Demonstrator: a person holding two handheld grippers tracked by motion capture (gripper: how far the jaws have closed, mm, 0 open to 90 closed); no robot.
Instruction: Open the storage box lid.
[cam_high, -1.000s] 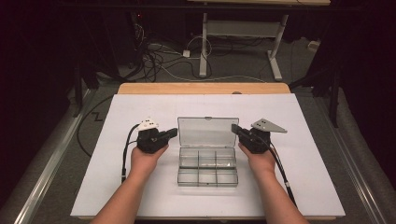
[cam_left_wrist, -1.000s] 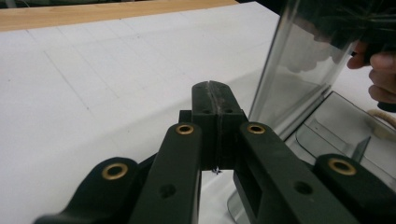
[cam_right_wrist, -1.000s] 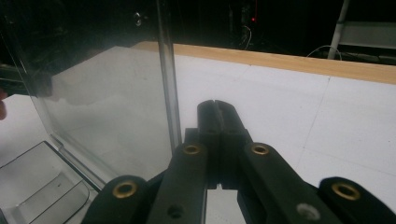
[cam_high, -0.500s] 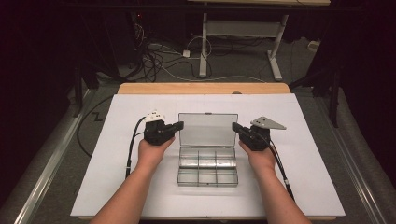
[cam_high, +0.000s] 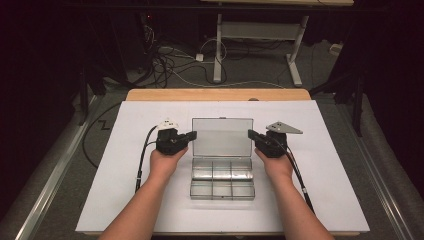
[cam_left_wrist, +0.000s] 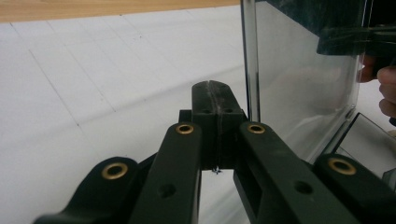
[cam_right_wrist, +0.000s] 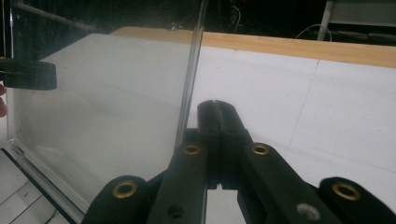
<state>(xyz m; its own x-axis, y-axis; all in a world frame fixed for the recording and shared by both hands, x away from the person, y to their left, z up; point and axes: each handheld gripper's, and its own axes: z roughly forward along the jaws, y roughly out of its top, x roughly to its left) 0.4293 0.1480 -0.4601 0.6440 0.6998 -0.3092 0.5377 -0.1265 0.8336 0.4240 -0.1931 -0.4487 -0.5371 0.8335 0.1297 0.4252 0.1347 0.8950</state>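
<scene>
with the left gripper (cam_high: 192, 135) and right gripper (cam_high: 251, 134) clenched empty beside the upright lid (cam_high: 222, 137) of the clear compartment box (cam_high: 222, 184) mid-table, push both lid edges down together, evenly.

No lettering, label, brand, number or sign can be read on anything in these views.

Overhead forward-down; tong cameras close, level.
</scene>
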